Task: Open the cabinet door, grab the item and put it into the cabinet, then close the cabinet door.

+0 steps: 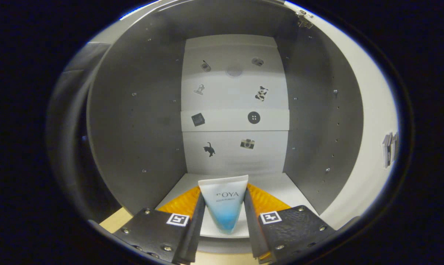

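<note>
Grey cabinet (133, 121) interior, tube (224, 202) in jaws.

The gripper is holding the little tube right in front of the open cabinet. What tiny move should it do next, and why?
Probably ease forward a little and lower. The gripper has both fingers pressed on the tube, the cabinet door is swung open, and the tube hangs just over the front edge of the bottom shelf. Carrying it farther in before letting go should keep it from tipping out.
</note>
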The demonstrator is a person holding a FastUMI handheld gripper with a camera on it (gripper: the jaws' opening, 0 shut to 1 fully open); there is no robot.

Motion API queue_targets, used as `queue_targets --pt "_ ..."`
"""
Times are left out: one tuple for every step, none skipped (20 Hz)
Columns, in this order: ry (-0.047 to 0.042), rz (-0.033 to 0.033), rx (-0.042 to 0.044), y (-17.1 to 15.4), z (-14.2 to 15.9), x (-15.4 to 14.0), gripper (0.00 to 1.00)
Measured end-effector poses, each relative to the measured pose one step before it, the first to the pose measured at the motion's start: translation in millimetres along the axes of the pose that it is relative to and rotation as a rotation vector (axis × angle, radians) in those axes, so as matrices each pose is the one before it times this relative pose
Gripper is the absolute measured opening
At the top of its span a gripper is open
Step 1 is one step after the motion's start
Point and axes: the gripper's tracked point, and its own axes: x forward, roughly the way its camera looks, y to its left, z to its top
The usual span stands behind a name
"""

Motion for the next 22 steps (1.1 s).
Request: queue_targets --pt "0.00275 -0.00839 -0.00366 -1.76 -1.72 5.07 0.56" --pt "-0.00495 -0.01115 -0.0132 -2.29 -0.27 2.69 0.56" --pt "-0.00131 -0.01187 -0.012 -3.27 -1.11 3.18 0.56" --pt "-0.00428 -0.01262 -0.01085 -2.62 0.29 1.56 0.56" --pt "0.00283 -0.0065 -0.00821 -1.31 -2.57 3.22 0.56" --pt "-0.00319 -0.00066 0.00218 -0.16 0.61 -0.34 0.56" --pt "-0.00854 -0.00138 0.0066 1.23 0.99 2.77 0.56" --pt "0.00238 -0.00576 0.00708 -0.47 -1.02 -1.3 0.56" --pt "0.00147 -0.00381 0.00774 0.43 0.61 0.79 0.56" --pt "0.00239 -0.00567 0.00631 -0.61 -0.67 0.54 0.56" --pt "0.00312 -0.00158 0.01146 0.74 -0.21 0.18 0.56" --pt "0.00664 0.00312 0.01423 1.03 -0.23 -1.24 0.56" --pt "0.00501 0.00083 0.01347 1.03 -0.94 1.1 0.56" --pt "0.00643 0.00955 0.01162 3.0 -0.61 -0.06 0.58" --pt "0.00363 0.0051 0.00738 2.28 -0.63 0.85 0.61" --pt "-0.00433 -0.00226 -0.00052 0.68 0.76 -0.99 0.65" --pt "-0.01276 -0.01493 -0.00795 -3.62 2.79 0.91 0.7" --pt "-0.01273 -0.01021 -0.0076 -2.68 3.24 -0.43 0.76" --pt "-0.00573 0.00213 0.00173 0.9 0.6 1.09 0.78" --pt "-0.00373 0.00587 0.0073 1.39 1.26 -1.88 0.82" --pt "-0.00569 -0.00332 0.00446 0.4 1.71 -3.48 0.87" --pt "-0.00991 -0.00591 0.00099 -0.64 3.13 -2.81 0.92"
